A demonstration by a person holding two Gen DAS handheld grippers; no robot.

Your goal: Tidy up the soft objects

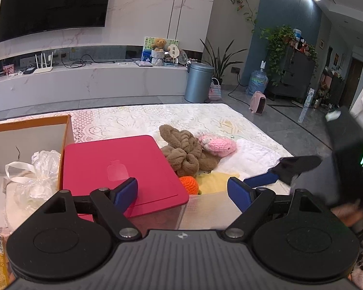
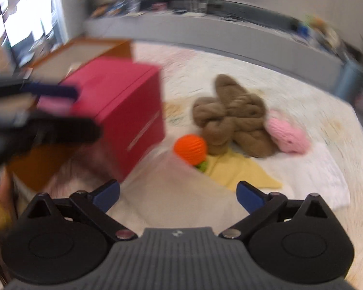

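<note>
A: Where are the soft things, and how would they take a grip?

B: They sit in a loose heap on the lace-patterned white cloth (image 1: 138,118) that covers the table. The brown plush bundle (image 2: 232,116) is the biggest, a knotted, fleecy lump, and I'd judge it light and floppy; pinch a thick fold near the middle so it doesn't trail. The pink knitted toy (image 2: 288,135) leans against its right side, touching it. It looks squashy with a ribbed stitch, so the pads should bite well

A: And the orange one?

B: The orange crocheted ball (image 2: 190,148) lies just in front of the brown bundle, round and firm-looking, with a green bit beneath. It may roll, so I'd close across its widest part. It rests at the edge of a yellow cloth (image 2: 242,171), thin and flat, best picked up by a corner. A white quilted pad (image 1: 251,154) lies under the right side of the heap

A: The grippers?

B: The left gripper (image 1: 182,193) has its blue pads spread apart and empty, above a red box lid (image 1: 118,169), smooth and stiff. The right gripper (image 2: 177,195) is likewise released, holding nothing, facing the heap; its view is blurred

A: Anything else nearby?

B: An orange-edged cardboard box (image 1: 29,130) to the left, with crinkly plastic bags (image 1: 36,176) inside
</note>
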